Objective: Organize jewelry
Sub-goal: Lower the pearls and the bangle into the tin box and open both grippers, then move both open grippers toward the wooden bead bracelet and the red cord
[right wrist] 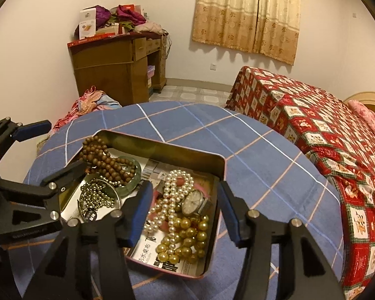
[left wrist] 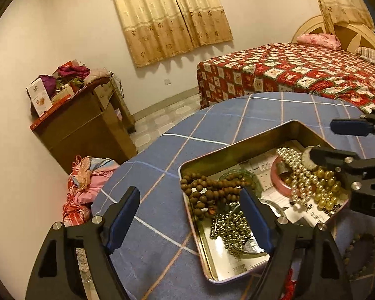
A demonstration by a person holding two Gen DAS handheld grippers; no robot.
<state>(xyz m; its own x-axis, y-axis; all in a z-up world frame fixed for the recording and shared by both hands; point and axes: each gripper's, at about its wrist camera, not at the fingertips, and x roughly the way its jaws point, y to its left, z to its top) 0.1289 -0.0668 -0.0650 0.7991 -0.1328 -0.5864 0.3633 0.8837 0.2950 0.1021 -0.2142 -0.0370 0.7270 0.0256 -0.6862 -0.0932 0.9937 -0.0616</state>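
Note:
A metal tin (left wrist: 240, 145) (right wrist: 162, 145) sits on a round table with a blue checked cloth (left wrist: 162, 237) (right wrist: 250, 150). It holds brown wooden beads (left wrist: 207, 192) (right wrist: 105, 160), a small metal bead chain (left wrist: 230, 227) (right wrist: 97, 195), white pearls (left wrist: 297, 172) (right wrist: 172, 195), gold beads (left wrist: 327, 185) (right wrist: 187, 240), a watch (right wrist: 193, 201), a pink bangle (left wrist: 278, 177) and a green bangle (right wrist: 133, 177). My left gripper (left wrist: 190, 215) is open over the tin's left end, empty. My right gripper (right wrist: 185, 210) is open above the pearls and watch, empty.
A wooden desk piled with clothes and boxes (left wrist: 82, 115) (right wrist: 117, 57) stands by the wall. A clothes heap (left wrist: 87, 187) lies on the floor. A bed with a red patterned cover (left wrist: 300, 75) (right wrist: 337, 150) is right of the table. More brown beads (left wrist: 360, 255) lie on the cloth beside the tin.

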